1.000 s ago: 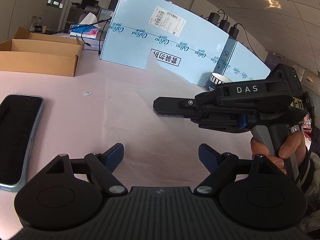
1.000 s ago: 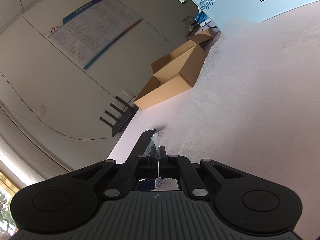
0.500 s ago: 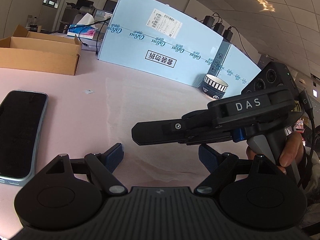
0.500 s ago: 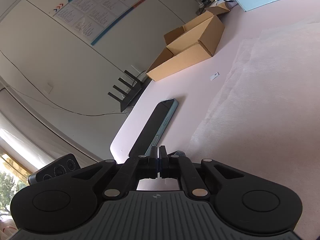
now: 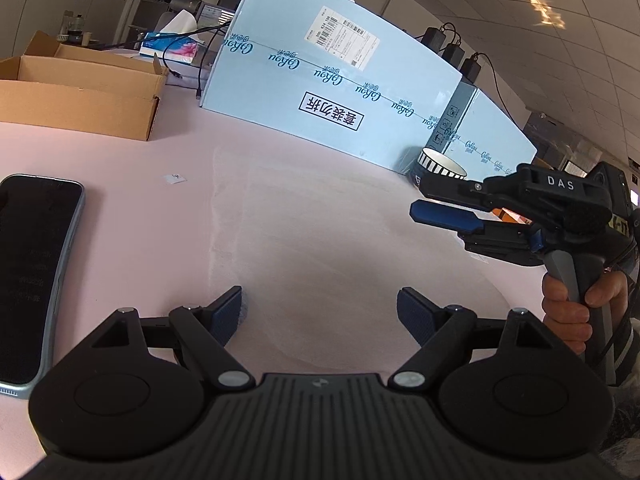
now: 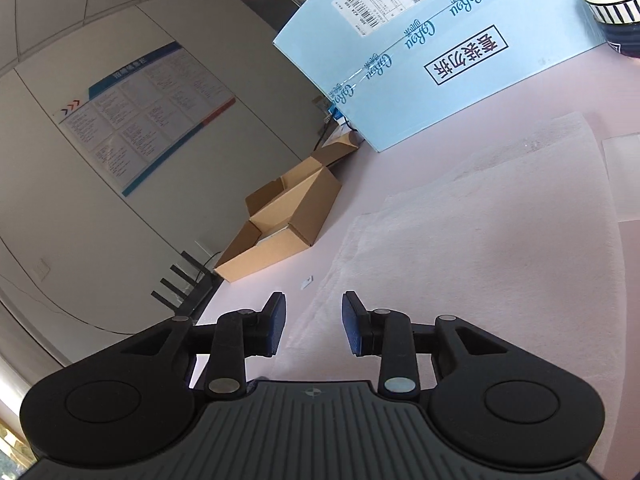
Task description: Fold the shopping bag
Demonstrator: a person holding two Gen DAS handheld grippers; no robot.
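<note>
The shopping bag [image 5: 320,220] is a thin, pale, translucent sheet lying flat on the pink table, folded over on itself; it also shows in the right wrist view [image 6: 500,240]. My left gripper [image 5: 320,316] is open and empty, low over the bag's near edge. My right gripper [image 6: 314,322] is open and empty, above the bag's left edge. In the left wrist view the right gripper [image 5: 424,204] hangs in the air at the right, over the bag's right side.
A phone [image 5: 32,272] lies face up at the left. An open cardboard box [image 5: 80,96] stands at the back left. A large light-blue carton [image 5: 332,96] stands behind the bag. A striped bowl [image 5: 440,162] sits at the back right.
My right gripper was shut on the bag's edge and carried it left across the bag. It has now opened, let go and drawn back to the right. The left gripper stayed open.
</note>
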